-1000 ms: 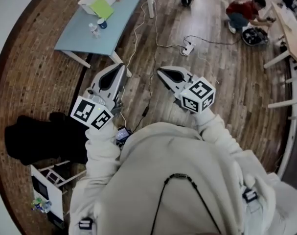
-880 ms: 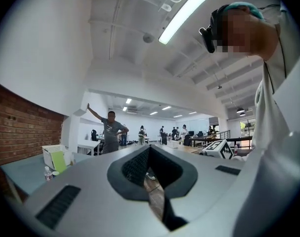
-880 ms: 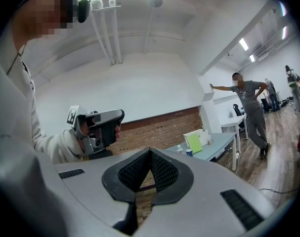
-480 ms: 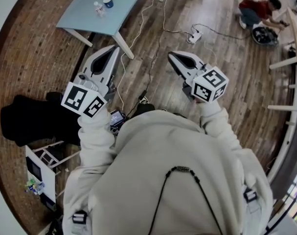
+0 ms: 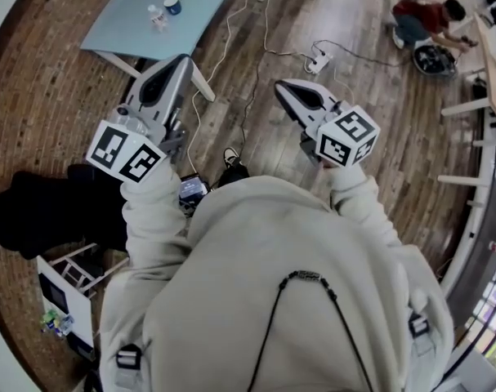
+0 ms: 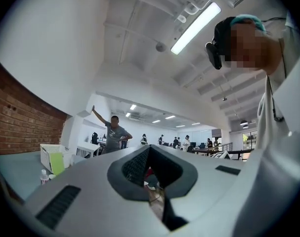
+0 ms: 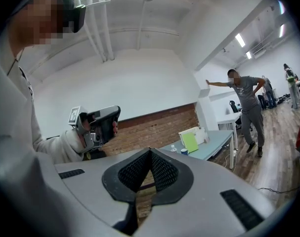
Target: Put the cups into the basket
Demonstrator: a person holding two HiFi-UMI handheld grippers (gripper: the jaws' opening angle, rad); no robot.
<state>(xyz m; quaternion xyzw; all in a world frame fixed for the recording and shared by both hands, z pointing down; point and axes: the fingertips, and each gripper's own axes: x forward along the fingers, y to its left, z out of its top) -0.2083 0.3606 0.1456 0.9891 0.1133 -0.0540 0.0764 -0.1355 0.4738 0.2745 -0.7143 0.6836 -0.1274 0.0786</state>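
A blue-rimmed cup [image 5: 172, 5] and a small bottle [image 5: 158, 18] stand on the pale blue table [image 5: 133, 35] at the top left of the head view. The white basket [image 7: 191, 136], with a green sheet against it, sits on that same table beside the cup [image 7: 184, 151]. My left gripper [image 5: 182, 60] is shut and empty, held level in the air short of the table's near corner. My right gripper [image 5: 280, 84] is also shut and empty, off to the table's right over the wooden floor. In their own views, the left gripper [image 6: 149, 149] and right gripper [image 7: 150, 152] show pads meeting on nothing.
A power strip [image 5: 317, 60] with trailing cables lies on the wooden floor ahead. One person [image 5: 419, 19] crouches at the far right, another [image 7: 246, 107] stands beyond the table. A brick wall [image 5: 35, 96] runs on the left, with a black heap [image 5: 43, 211] and white frame [image 5: 64, 280].
Both grippers have moved forward toward the table, the left one more so. The table has slid toward the picture's top edge. Both stay shut and empty.
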